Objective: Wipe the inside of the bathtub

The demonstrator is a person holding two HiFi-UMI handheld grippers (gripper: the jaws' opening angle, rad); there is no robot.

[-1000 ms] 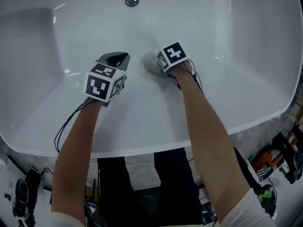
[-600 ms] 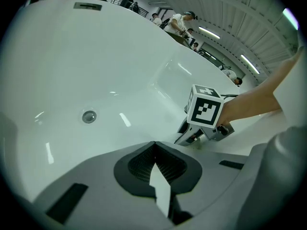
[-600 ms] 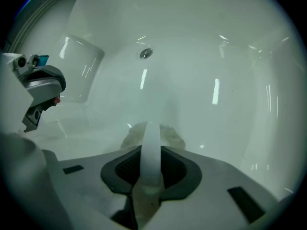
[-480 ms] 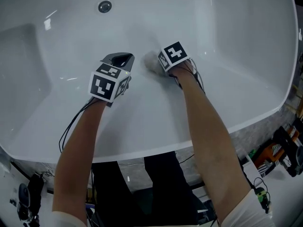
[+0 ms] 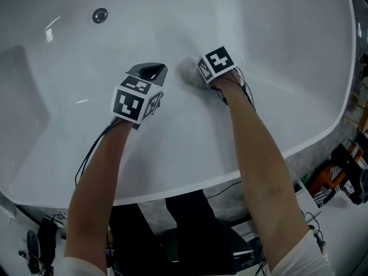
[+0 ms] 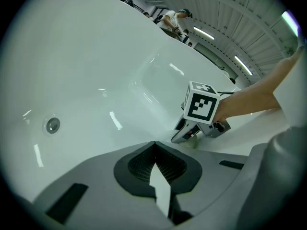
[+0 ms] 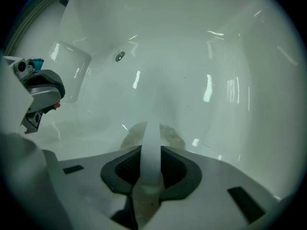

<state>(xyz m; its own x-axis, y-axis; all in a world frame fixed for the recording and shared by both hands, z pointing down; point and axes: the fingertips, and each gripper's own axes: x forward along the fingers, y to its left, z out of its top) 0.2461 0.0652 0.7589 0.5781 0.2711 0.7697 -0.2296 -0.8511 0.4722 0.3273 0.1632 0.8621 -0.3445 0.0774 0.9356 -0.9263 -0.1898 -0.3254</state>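
A: The grey cloth (image 5: 185, 71) is down on the floor of the white bathtub (image 5: 276, 50), about mid-basin. Your right gripper (image 5: 198, 75) has it: the jaws are clamped on a fold, and the rest is bunched beyond the tips against the tub.

B: Your left gripper (image 5: 146, 71) is just beside that cloth, on its left. Its jaws are together with nothing between them. It is low over the tub surface, but I can't tell whether it touches.

A: A black cable (image 5: 85, 154) trails from your left gripper back toward the near rim.

B: The drain (image 5: 100, 15) is well apart from both grippers, on the far side toward your left.
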